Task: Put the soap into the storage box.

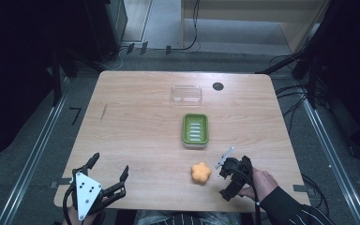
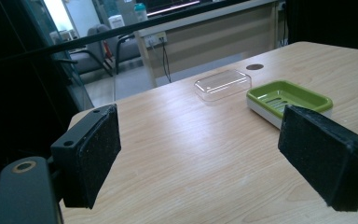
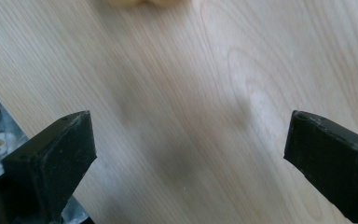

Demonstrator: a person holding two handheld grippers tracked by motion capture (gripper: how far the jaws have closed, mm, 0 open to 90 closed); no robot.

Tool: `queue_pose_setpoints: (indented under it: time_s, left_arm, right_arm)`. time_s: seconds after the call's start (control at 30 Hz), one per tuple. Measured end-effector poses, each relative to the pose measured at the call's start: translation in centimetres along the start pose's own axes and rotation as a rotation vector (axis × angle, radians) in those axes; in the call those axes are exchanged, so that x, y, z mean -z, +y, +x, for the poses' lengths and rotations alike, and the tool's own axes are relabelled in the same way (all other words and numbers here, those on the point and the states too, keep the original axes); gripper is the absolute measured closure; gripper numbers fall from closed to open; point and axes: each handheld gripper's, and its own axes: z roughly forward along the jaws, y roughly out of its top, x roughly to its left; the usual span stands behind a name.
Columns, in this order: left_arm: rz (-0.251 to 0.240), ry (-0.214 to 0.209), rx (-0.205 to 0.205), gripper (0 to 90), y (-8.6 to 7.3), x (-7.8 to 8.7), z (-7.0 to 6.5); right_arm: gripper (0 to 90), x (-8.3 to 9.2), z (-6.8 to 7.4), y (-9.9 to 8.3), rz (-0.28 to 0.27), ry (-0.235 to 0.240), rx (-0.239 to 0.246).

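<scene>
Beside right gripper (image 1: 228,174), orange flower-shaped soap (image 1: 200,172)

Lab or office (dim): cables (image 1: 288,101) on floor, office chair (image 2: 95,46) behind

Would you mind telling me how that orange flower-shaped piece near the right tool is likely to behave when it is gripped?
The orange piece sits low and flat on the table, so it probably won't roll or tip. Its lobed outline may let flat pads slip unless they close across two opposite lobes. It looks small and likely light.

Four things on one desk (image 1: 136,117)
One orange soap (image 1: 200,173), one green soap dish (image 1: 195,130), one clear lid (image 1: 186,93), two tools.
</scene>
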Motion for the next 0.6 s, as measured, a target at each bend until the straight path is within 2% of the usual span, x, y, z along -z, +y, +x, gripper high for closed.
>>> queue_pose_setpoints:
  time_s: [0.3, 0.4, 0.6]
  left_arm:
    - [-0.001, -0.010, 0.000, 13.0, 0.1, -0.3, 0.0]
    - [-0.001, -0.012, -0.001, 13.0, 0.0, -0.3, 0.0]
    - [-0.005, -0.008, 0.006, 13.0, 0.0, -0.2, 0.0]
  right_arm:
    - [2.1, -0.3, 0.7, 2.1, -0.019, 0.019, 0.031]
    - [1.7, -0.5, 0.8, 2.7, -0.023, 0.024, 0.027]
    - [0.0, -0.9, 1.0, 3.8, -0.009, 0.034, 0.041]
